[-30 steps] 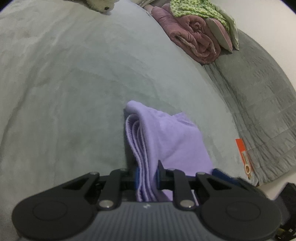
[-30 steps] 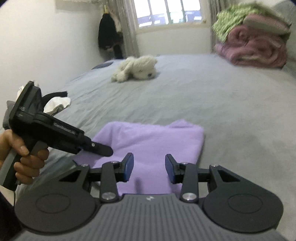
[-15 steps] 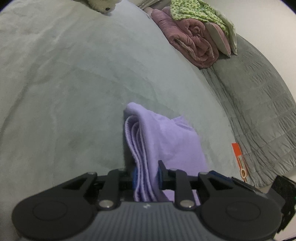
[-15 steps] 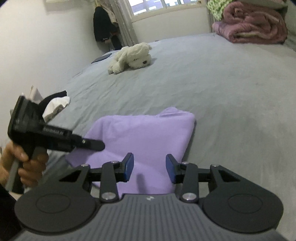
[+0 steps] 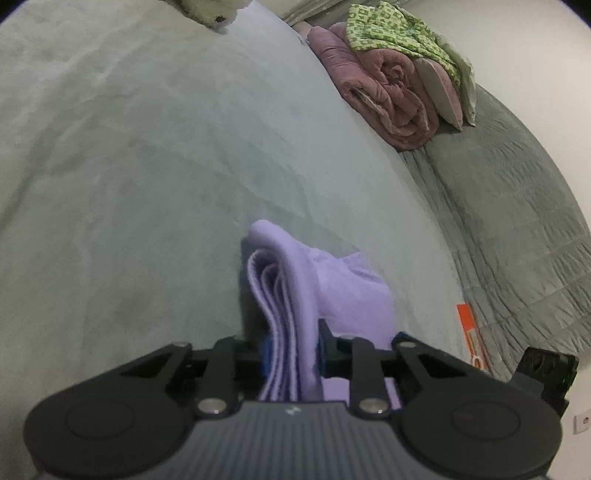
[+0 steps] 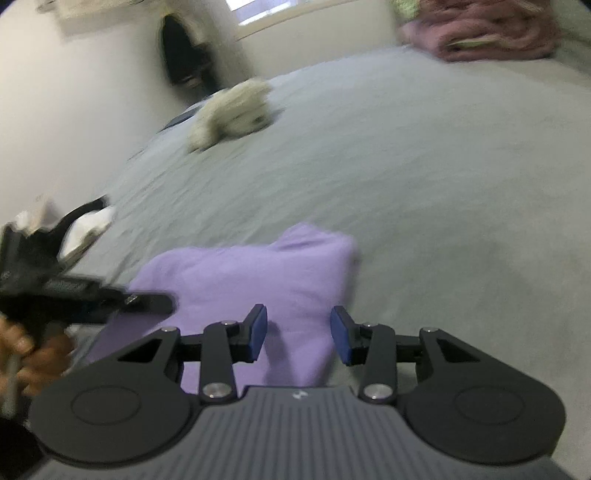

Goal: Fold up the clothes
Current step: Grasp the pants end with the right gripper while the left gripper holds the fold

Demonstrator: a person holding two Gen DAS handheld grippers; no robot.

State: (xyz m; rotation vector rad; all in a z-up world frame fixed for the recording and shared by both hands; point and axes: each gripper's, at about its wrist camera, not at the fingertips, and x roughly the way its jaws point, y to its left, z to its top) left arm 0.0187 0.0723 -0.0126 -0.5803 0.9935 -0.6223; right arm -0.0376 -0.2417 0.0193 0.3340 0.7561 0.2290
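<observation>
a wide grey bed cover (image 5: 155, 177) fills most of both views, lightly creased. along its far right side in the left wrist view runs a quilted grey blanket (image 5: 517, 229) with an orange tag (image 5: 471, 332) at its near edge. at the far end of that blanket sits a rolled pink comforter (image 5: 384, 96) with a green patterned cloth (image 5: 399, 33) on top; the same pile shows blurred at the far right of the right wrist view.

the folded purple garment (image 6: 255, 269) lies on the bed cover in the near middle, several layers thick. its near left edge is lifted off the cover, and in the left wrist view the stacked layers show as pale ridges running up between the fingers.

a white plush dog (image 6: 232, 114) lies on the far left part of the bed, well apart from the garment. black and white clothing (image 6: 85, 221) is heaped at the left edge of the bed, too blurred to tell more.

the left gripper (image 5: 291, 350) is clamped on the layered edge of the purple garment, its blue pads pressed against the cloth on either side. in the right wrist view it reaches in from the left, held by the person's hand (image 6: 33, 350).

the right gripper (image 6: 298, 334) hovers just above the near edge of the garment with its fingers apart and nothing between the blue pads (image 6: 257, 328).
</observation>
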